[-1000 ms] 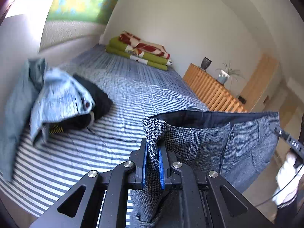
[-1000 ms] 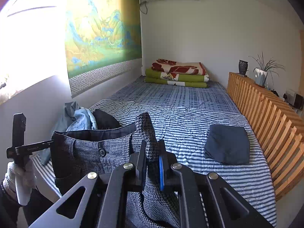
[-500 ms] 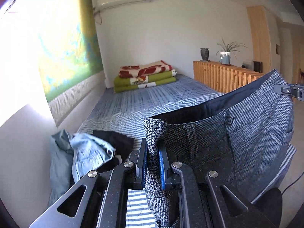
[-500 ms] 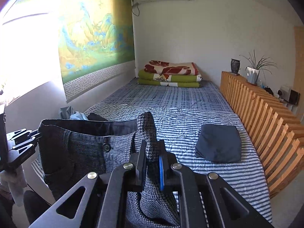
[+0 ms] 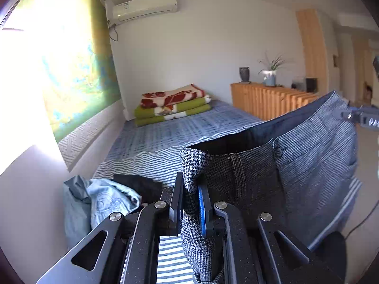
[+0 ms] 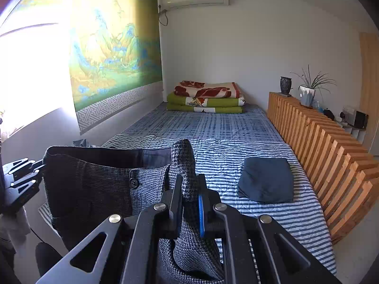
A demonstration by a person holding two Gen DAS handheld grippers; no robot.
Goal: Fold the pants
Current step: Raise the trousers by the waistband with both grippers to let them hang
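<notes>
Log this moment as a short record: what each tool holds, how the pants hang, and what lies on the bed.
left tool: shut on pants, at one waistband corner
right tool: shut on pants, at the other corner
pants: held up off the bed, waistband spread between both tools, button facing the cameras
folded dark cloth: flat on the bed, right side
clothes pile: by the left wall
blankets: stacked at the far end

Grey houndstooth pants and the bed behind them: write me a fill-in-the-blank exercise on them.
1. Both grippers hold the grey houndstooth pants by the ____.
2. The folded dark blue cloth lies on the ____ bedcover.
3. The folded green and red blankets lie at the bed's ____ end.

Missing: waistband; striped; far
</notes>
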